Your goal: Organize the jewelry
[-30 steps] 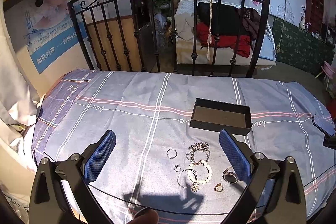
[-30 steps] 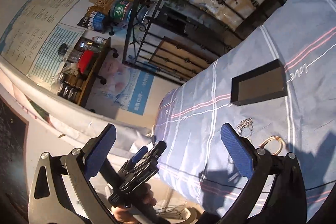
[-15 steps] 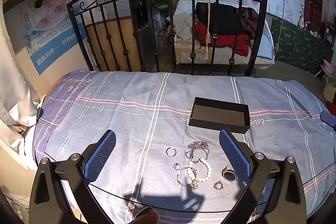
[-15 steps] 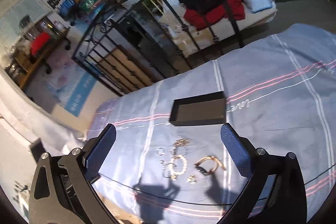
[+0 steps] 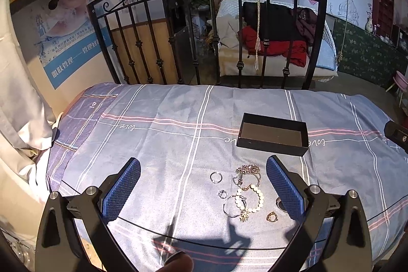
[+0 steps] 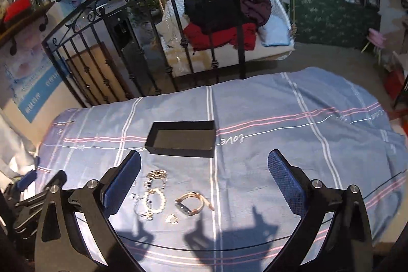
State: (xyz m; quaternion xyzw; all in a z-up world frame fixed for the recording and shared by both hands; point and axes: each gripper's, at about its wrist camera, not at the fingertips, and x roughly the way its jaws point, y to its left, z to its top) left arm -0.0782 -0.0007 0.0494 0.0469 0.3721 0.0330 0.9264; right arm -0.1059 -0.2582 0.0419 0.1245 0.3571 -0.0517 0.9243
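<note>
Both grippers — left gripper (image 5: 202, 185), right gripper (image 6: 204, 180) — held wide open, nothing gripped, poised above jewelry pile (image 5: 244, 193). Empty box (image 5: 272, 134) set just beyond pile — likely for short transfers.

Striped bedsheet (image 5: 158, 139) carries black box (image 5: 272, 134), jewelry (image 5: 244, 193).

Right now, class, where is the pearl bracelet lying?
In the left wrist view, the pearl bracelet lies on the bedspread, in the jewelry cluster nearer the camera than the black box.
</note>
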